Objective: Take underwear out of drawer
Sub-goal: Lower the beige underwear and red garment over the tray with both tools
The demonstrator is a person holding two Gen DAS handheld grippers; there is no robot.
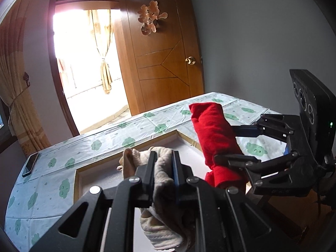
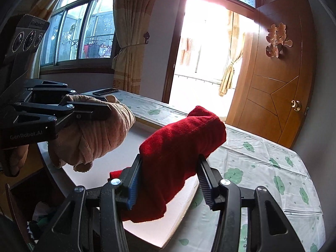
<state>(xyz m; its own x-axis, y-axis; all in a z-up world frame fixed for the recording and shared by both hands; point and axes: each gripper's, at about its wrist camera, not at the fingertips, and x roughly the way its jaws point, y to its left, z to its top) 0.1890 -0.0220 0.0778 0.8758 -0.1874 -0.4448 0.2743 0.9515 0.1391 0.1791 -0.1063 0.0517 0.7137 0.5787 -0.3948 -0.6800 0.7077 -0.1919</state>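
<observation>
My left gripper (image 1: 164, 157) is shut on a rolled beige underwear (image 1: 159, 180) and holds it in the air above the white board (image 1: 100, 180). It also shows in the right wrist view (image 2: 90, 107) at the left, with the beige roll (image 2: 100, 134). My right gripper (image 2: 170, 163) is shut on a rolled red underwear (image 2: 178, 142), held above the board's edge. In the left wrist view the right gripper (image 1: 229, 145) holds the red roll (image 1: 212, 130) at the right. The drawer (image 2: 31, 199) is partly seen at the lower left with dark clothes inside.
A table with a white cloth with green prints (image 1: 69, 153) lies ahead. A phone (image 1: 30, 163) lies near its left edge. A wooden door (image 1: 159, 48) and a bright doorway stand behind. A window with curtains (image 2: 79, 31) is at the left.
</observation>
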